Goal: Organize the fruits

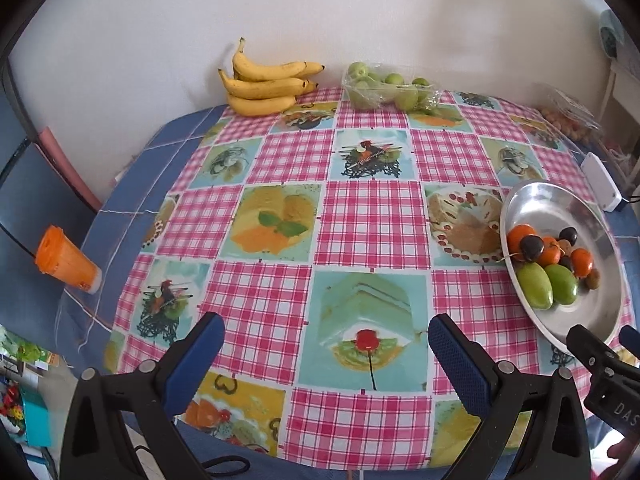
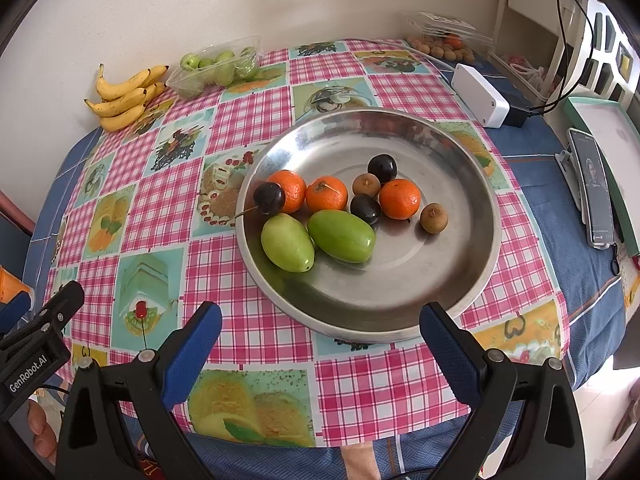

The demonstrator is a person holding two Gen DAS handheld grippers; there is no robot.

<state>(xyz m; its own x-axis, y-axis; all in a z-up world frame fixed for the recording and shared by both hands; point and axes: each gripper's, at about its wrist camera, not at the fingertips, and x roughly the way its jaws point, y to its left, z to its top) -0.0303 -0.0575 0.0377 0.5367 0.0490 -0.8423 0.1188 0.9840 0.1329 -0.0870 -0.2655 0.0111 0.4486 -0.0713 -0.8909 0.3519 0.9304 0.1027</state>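
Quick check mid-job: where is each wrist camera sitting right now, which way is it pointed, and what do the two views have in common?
Left wrist: at the table's near edge, facing the wall, bananas ahead; open left gripper, right gripper's tip at right.
Right wrist: near edge, facing the steel bowl; open right gripper, left gripper's body and a finger at left.
Shared: bowl, bananas, green fruit tray, tablecloth.
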